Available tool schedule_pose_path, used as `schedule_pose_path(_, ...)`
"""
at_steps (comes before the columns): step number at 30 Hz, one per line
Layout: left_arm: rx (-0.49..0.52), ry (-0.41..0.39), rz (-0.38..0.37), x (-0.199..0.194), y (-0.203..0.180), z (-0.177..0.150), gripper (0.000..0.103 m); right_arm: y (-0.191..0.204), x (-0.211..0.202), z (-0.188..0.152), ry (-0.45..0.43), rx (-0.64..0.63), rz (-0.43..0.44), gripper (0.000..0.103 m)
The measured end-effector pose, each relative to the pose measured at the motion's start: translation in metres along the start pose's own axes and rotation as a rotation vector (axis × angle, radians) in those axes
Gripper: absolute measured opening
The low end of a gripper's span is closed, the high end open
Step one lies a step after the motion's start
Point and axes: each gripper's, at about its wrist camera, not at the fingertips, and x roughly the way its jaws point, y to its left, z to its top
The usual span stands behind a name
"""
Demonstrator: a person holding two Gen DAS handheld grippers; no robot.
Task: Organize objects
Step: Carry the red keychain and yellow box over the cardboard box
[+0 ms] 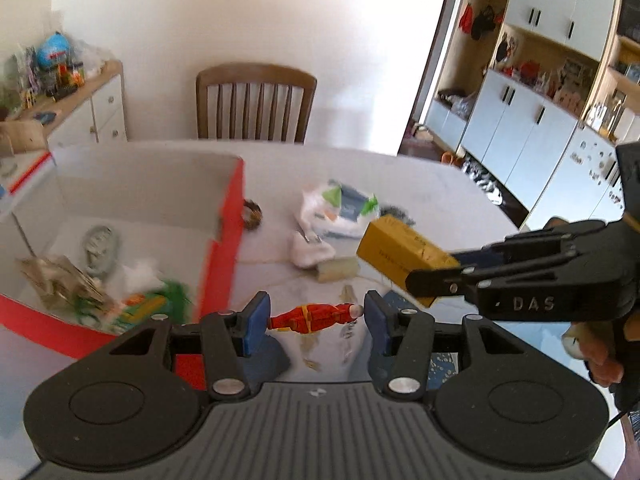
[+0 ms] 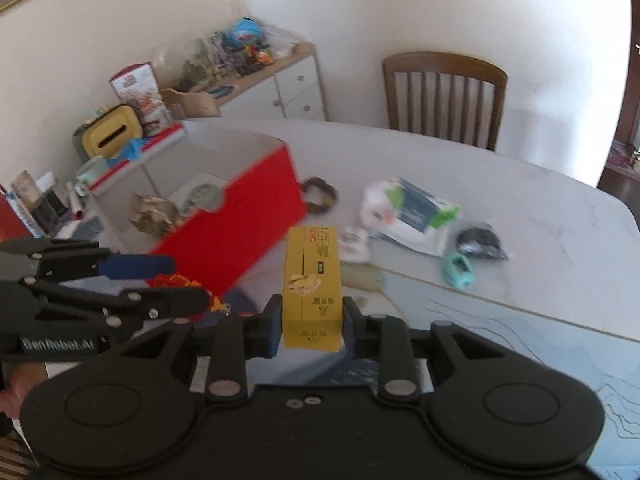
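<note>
The left tool (image 1: pixel 316 316) is clamped on a small red toy figure (image 1: pixel 316 317), which lies crosswise between the blue pads (image 1: pixel 256 320), feet against one pad and head against the other, lifted clear of the desk (image 1: pixel 420 184). The right tool (image 2: pixel 311 322) is clamped on a yellow carton (image 2: pixel 312 280), gripping its near end so the carton sticks out forward, also off the desk. In the left wrist view the right tool (image 1: pixel 430 280) reaches in from the right with the carton (image 1: pixel 400 248) just beyond the figure; in the right wrist view the left tool (image 2: pixel 176 280) comes in from the left with the figure (image 2: pixel 180 280) partly hidden.

Left of both tools stands an open red box (image 2: pixel 256 216), already holding several blurred items. On the desk beyond lie a brown ring (image 2: pixel 319 195), a white plastic bag (image 2: pixel 408 212), a teal object (image 2: pixel 460 270) and a dark bundle (image 2: pixel 482 244). A wooden chair (image 1: pixel 256 100) stands at the far edge.
</note>
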Motion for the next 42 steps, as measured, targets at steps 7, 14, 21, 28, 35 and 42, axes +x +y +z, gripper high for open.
schedule_pose_path(7, 0.009, -0.065, 0.018, -0.04, 0.047, 0.031, 0.051, 0.043, 0.004, 0.028, -0.03, -0.023, 0.029, 0.028)
schedule_pose_path(14, 0.037, -0.1, 0.061, -0.057, 0.102, 0.062, 0.051, 0.082, 0.02, 0.061, -0.059, -0.055, 0.034, 0.028)
schedule_pose_path(21, 0.064, -0.088, 0.07, -0.048, 0.152, 0.089, 0.051, 0.114, 0.052, 0.091, -0.061, -0.082, 0.014, 0.028)
schedule_pose_path(28, 0.081, -0.031, 0.057, -0.011, 0.184, 0.094, 0.051, 0.134, 0.102, 0.101, -0.005, -0.095, -0.054, 0.028)
schedule_pose_path(35, 0.039, 0.053, 0.051, 0.043, 0.21, 0.091, 0.051, 0.139, 0.155, 0.099, 0.085, -0.102, -0.14, 0.028)
schedule_pose_path(42, 0.02, 0.116, 0.025, 0.082, 0.219, 0.089, 0.051, 0.145, 0.186, 0.091, 0.159, -0.134, -0.169, 0.028)
